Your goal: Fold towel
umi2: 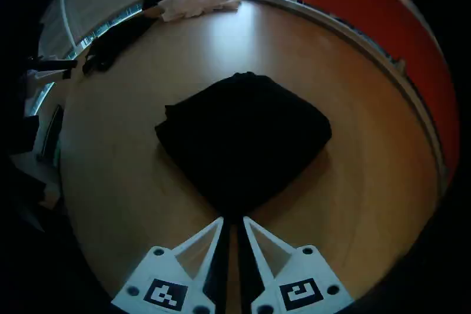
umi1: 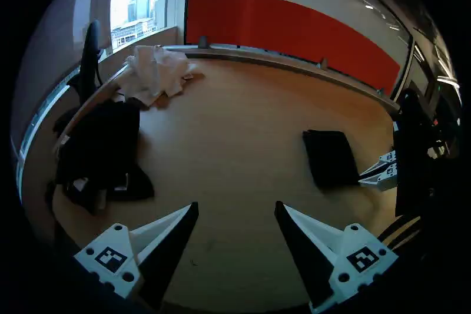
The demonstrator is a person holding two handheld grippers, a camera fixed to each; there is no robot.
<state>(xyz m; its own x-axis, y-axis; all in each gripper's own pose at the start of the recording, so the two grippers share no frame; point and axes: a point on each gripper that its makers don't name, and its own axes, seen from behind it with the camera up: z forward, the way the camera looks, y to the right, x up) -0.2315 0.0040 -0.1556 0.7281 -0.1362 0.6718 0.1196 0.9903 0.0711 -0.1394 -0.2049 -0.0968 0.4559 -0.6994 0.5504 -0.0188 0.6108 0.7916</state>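
The towel (umi2: 244, 137) is black and lies folded to a thick square on the table (umi2: 365, 155), in the middle of the right gripper view. Its near corner points down the frame and meets the tips of the right gripper (umi2: 234, 220). Those jaws are drawn in to a thin slit. Whether a bit of cloth is nipped between them cannot be told. This gripper sits low over the tabletop, aimed straight at the towel.

In the left gripper view the towel (umi1: 329, 158) lies at right of centre, well apart from the left gripper (umi1: 235, 205). Those jaws stand wide apart at the bottom of the frame, with bare table (umi1: 235, 113) between them and nothing held. The right gripper (umi1: 368, 175) comes in from the right edge, its tips at the towel's lower right side.

A white cloth heap (umi1: 153, 72) sits at upper left on the table's far end, with a black heap (umi1: 103, 149) below it at left. In the right gripper view the left gripper (umi2: 69, 68) shows at the left edge.
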